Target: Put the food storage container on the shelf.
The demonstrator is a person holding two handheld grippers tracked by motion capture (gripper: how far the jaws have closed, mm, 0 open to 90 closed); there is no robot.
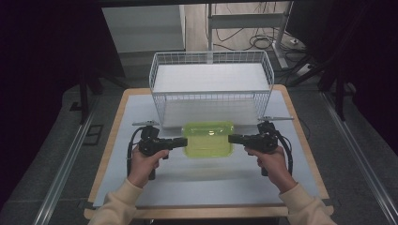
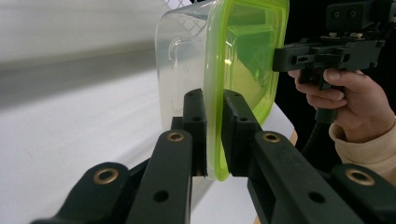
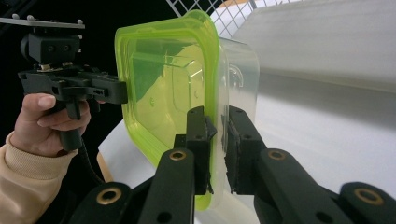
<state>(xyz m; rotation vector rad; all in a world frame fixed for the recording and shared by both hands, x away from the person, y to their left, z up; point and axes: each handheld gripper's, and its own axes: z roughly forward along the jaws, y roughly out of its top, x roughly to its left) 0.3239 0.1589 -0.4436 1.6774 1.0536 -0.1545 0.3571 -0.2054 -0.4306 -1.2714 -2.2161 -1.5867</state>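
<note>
Container [image 1: 208, 139] with its green lid hung just before the wire basket [image 1: 211, 75]; we had left gripper [image 1: 183, 142] and right gripper [image 1: 232, 138] clamped on opposite rim edges. Light, stiff, slick plastic, we judged.

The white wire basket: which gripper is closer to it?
About equal. The left gripper and right gripper clamp opposite ends of the clear plastic container with a green lid, just in front of the white wire basket.
</note>
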